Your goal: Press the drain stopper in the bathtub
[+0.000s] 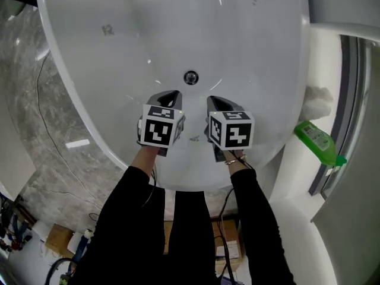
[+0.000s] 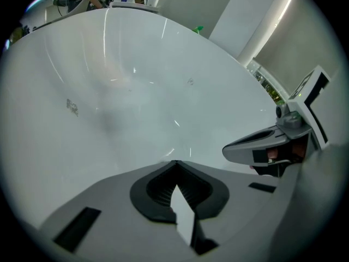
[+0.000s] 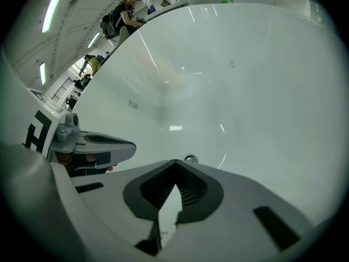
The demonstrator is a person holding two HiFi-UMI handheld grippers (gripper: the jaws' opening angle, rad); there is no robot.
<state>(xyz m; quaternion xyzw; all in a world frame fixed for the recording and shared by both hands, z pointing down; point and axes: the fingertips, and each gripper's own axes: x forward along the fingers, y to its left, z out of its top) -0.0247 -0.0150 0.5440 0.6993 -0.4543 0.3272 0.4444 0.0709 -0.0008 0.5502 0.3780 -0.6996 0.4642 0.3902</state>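
Note:
The round chrome drain stopper (image 1: 190,77) sits in the floor of the white bathtub (image 1: 107,64). Both grippers hover over the tub's near end, side by side, pointing toward the drain. My left gripper (image 1: 176,94) is shut and empty, its tip a little short of the stopper and to its left. My right gripper (image 1: 211,100) is also shut and empty, just right of the stopper. In the right gripper view the stopper (image 3: 190,159) peeks just past the closed tips (image 3: 175,161). The left gripper view (image 2: 175,161) shows only bare tub wall; the stopper is hidden there.
A green bottle (image 1: 319,140) and a white cloth (image 1: 317,101) lie on the ledge to the tub's right. A thin cable (image 1: 44,117) runs over the marble floor at left. Cardboard boxes (image 1: 59,239) sit by the person's feet. People stand far off (image 3: 126,11).

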